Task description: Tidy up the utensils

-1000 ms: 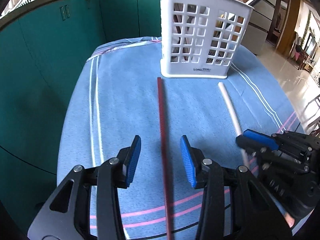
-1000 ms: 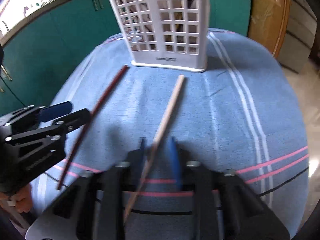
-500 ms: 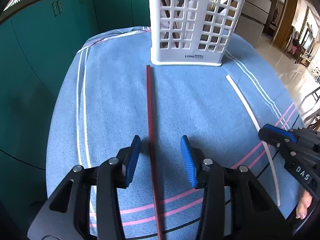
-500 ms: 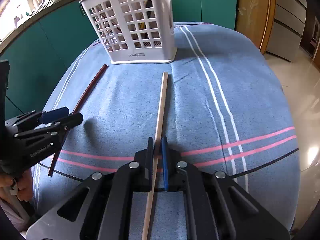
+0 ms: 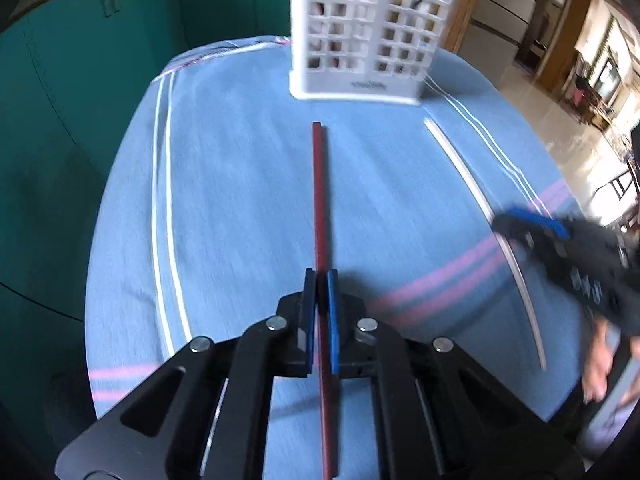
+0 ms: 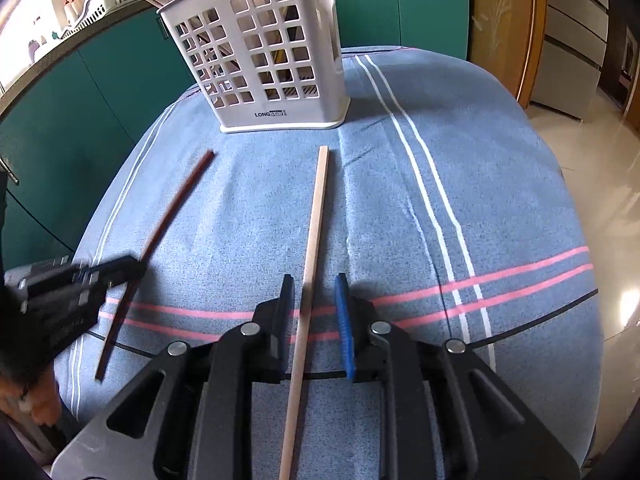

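The dark red chopstick [image 5: 320,200] lies lengthwise on the blue striped cloth [image 5: 240,200], its far tip pointing at the white slotted utensil holder [image 5: 360,32] and stopping short of the base. My left gripper [image 5: 321,300] is pressed together on it near the end closest to me, pads pinching the stick from both sides. The pale wooden chopstick [image 6: 314,240] lies to its right, roughly parallel, also aimed at the holder. My right gripper [image 6: 316,312] straddles it with the jaws opening; the stick sits between the pads, which stand clear of it on both sides.

Handling judgement: both sticks look light, thin and stiff. A hold this far toward one end leaves a long free length that will swing easily and may pivot in the pads. The red one looks smooth, so slip is possible.

Clearance: the cloth between sticks and holder is bare. The two grippers work close together. The table edge falls away on both sides, with teal cabinets [image 5: 80,80] to the left and tiled floor [image 6: 600,140] to the right.
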`<state>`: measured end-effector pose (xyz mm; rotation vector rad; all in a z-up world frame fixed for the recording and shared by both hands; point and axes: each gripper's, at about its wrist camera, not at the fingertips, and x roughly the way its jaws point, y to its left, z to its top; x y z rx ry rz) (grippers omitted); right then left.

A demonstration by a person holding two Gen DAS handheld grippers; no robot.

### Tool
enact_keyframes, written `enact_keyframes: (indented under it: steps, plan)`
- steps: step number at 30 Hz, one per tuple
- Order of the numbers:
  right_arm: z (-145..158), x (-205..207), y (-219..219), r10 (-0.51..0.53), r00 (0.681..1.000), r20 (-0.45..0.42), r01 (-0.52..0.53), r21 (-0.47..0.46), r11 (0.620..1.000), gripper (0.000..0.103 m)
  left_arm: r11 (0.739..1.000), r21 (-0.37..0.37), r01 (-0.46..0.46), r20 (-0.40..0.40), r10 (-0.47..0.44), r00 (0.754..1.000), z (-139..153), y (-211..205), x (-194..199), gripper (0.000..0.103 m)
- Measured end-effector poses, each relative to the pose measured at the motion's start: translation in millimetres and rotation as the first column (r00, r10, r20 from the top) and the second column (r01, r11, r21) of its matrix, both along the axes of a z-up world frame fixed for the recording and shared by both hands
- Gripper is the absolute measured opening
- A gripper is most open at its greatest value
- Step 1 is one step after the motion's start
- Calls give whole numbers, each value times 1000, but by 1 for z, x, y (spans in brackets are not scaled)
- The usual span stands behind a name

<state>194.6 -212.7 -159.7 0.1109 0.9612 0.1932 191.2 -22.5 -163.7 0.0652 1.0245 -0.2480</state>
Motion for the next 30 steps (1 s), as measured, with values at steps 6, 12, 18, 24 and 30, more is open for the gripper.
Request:
enact_keyframes:
  steps: [6,12,18,24,30]
  plan:
    - [-1,2,6,18,1000,1,-18,-24,1000,27,1000,20,15,-12,-15,1000,0,-1,-15,7]
    - [-2,-6,14,98,995,-7,-98,-43,994,9,1000,21,14,-13,-14,1000,1,-6,-14,15]
    - [1,-32,16,201,979,-27,-203,-117,972,9,999,27,21,7,-21,1000,6,-8,-12,24]
    - [10,-32,12,165,986,19,-162,-92,982,42,999,36,15,28,-16,999,10,-8,-2,33]
    - [10,-10,15,112,994,9,-111,-68,991,42,998,56,-4,23,3,1000,2,-10,24,38]
